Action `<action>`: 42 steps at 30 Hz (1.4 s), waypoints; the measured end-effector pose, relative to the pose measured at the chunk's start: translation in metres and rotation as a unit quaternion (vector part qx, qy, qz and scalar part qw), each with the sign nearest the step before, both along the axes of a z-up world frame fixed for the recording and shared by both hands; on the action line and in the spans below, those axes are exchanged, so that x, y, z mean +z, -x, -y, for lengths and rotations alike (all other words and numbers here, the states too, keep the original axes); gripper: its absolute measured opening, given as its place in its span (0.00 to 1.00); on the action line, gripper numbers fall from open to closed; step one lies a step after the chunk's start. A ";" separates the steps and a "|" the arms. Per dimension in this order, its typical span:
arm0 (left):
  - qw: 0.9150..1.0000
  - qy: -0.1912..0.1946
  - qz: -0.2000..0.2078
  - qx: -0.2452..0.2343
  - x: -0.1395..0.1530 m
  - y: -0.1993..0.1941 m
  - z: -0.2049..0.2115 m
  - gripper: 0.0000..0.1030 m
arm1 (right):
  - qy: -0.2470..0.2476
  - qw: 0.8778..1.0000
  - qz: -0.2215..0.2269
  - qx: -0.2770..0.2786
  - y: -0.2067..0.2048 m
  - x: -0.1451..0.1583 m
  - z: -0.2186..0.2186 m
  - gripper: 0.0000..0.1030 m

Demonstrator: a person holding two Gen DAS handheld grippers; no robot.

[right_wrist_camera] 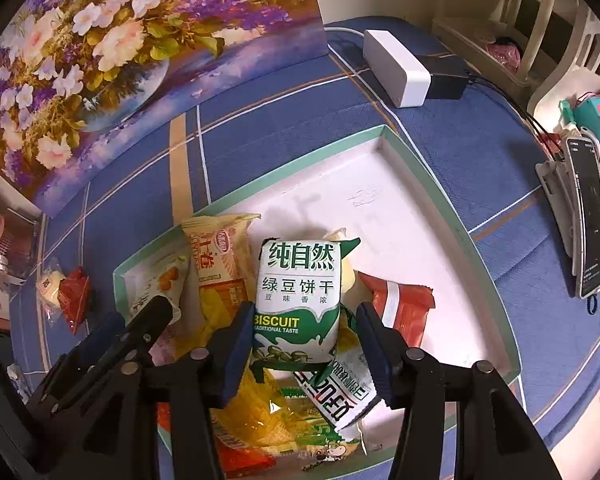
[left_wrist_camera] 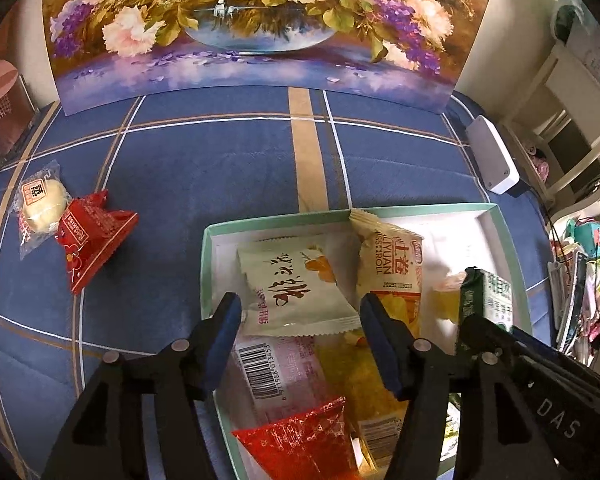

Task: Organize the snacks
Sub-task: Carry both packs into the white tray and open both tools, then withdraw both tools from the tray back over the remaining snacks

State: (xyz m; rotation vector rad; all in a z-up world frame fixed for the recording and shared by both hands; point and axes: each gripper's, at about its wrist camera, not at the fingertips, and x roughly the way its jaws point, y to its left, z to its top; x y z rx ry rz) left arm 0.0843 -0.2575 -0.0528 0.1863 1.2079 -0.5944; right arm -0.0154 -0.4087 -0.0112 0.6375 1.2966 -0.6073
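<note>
The left gripper (left_wrist_camera: pixel 300 312) is hovering over the near-left part of the shallow green-rimmed box (left_wrist_camera: pixel 208 240), its fingers standing apart around a pale peach-print packet (left_wrist_camera: pixel 296 292) without pressing on it, so it is released. That packet is lying on top of a pink barcoded packet (left_wrist_camera: pixel 276 372), with a yellow egg-roll packet (left_wrist_camera: pixel 392 268) just beside it and a red packet (left_wrist_camera: pixel 304 440) nearer the box's near edge.

The right gripper (right_wrist_camera: pixel 300 336) is pointing down into the same box. A green-and-white biscuit packet (right_wrist_camera: pixel 296 296) is standing between its fingers; the left finger looks to be touching it, the right one is standing clear, so the hold is released. An orange-red packet (right_wrist_camera: pixel 404 312) is lying just to the right.

Toward the left edge of the blue checked counter (left_wrist_camera: pixel 220 160), well apart from the box, a clear-wrapped bun (left_wrist_camera: pixel 40 208) and a red wrapped snack (left_wrist_camera: pixel 96 236) are lying touching each other.
</note>
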 end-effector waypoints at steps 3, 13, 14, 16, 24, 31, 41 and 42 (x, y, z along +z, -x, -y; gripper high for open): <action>1.000 0.003 -0.008 0.004 0.003 -0.002 -0.003 0.61 | 0.005 1.000 -0.002 0.003 0.000 0.006 -0.001 0.55; 0.999 0.035 -0.011 0.026 0.027 -0.009 -0.021 0.63 | 0.034 0.999 0.016 0.003 0.003 0.044 0.002 0.62; 0.999 0.038 -0.010 0.030 0.030 -0.010 -0.023 0.63 | 0.036 0.999 0.020 0.003 0.004 0.048 0.002 0.62; 0.998 0.045 -0.007 0.035 0.036 -0.013 -0.028 0.63 | 0.043 0.999 0.026 0.003 0.006 0.055 0.003 0.62; 0.997 0.052 0.009 0.049 0.052 -0.023 -0.043 0.77 | 0.053 0.998 0.032 0.007 0.006 0.066 0.001 0.70; 0.996 0.036 0.043 0.076 0.055 -0.027 -0.052 0.93 | 0.052 0.998 0.023 0.009 0.004 0.060 0.002 0.81; 0.994 0.022 0.054 0.089 0.054 -0.030 -0.058 0.96 | 0.060 0.998 0.024 0.006 0.003 0.057 0.003 0.92; 0.994 0.021 0.055 0.092 0.053 -0.031 -0.058 0.96 | 0.060 0.998 0.025 0.005 0.003 0.057 0.003 0.93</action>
